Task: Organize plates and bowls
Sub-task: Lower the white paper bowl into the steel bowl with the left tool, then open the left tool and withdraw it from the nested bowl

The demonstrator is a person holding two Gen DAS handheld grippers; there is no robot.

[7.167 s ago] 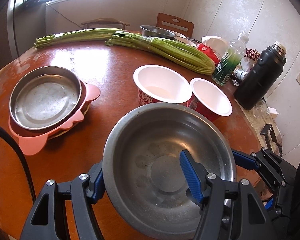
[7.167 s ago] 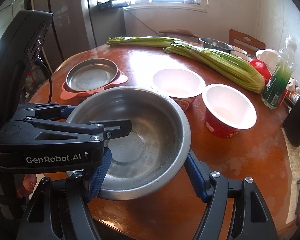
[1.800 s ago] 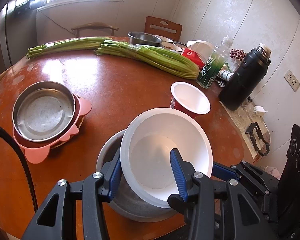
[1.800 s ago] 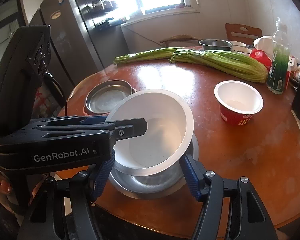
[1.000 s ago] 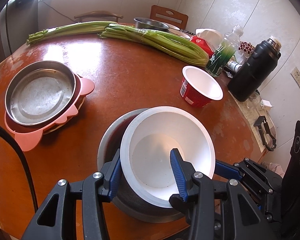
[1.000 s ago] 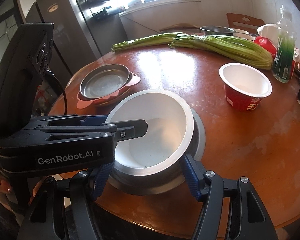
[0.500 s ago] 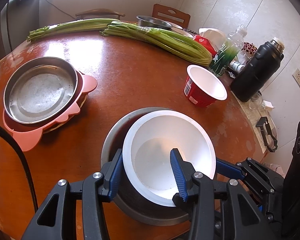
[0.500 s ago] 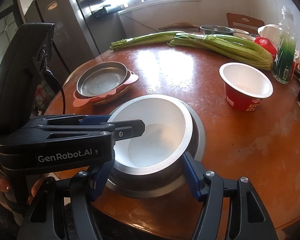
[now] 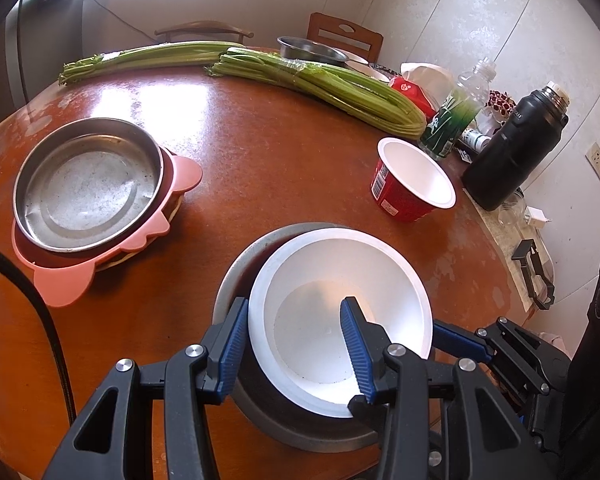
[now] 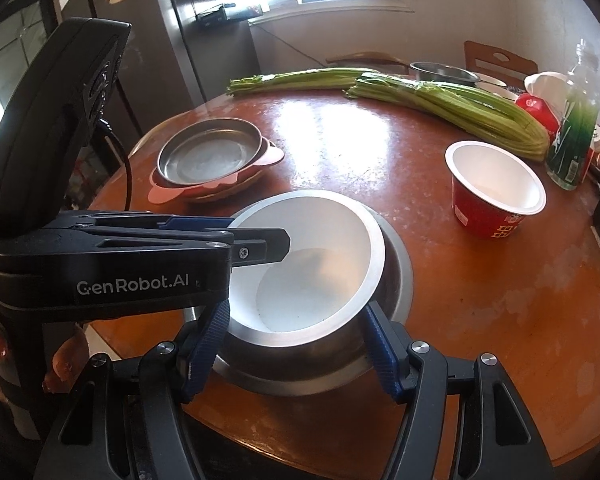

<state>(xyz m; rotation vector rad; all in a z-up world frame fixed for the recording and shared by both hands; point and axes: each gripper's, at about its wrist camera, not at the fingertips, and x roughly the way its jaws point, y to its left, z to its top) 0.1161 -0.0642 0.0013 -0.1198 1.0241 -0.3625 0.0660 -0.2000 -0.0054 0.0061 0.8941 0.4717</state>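
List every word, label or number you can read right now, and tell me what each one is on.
"GenRobot.AI": white lettering on the black side of the left gripper, seen from the right wrist view.
Red paper bowl: a white printed label and markings on its wall, too small to read.
Green-labelled bottle: white characters, too blurred to read.
Red package behind the celery: a white mark, unreadable.

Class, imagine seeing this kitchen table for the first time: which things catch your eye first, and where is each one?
Nearest the cameras, a white bowl sits tilted inside a steel bowl at the table's near edge, the left gripper clamped on its rim. To the right stands a red cup; across the far side lie long green celery bunches.
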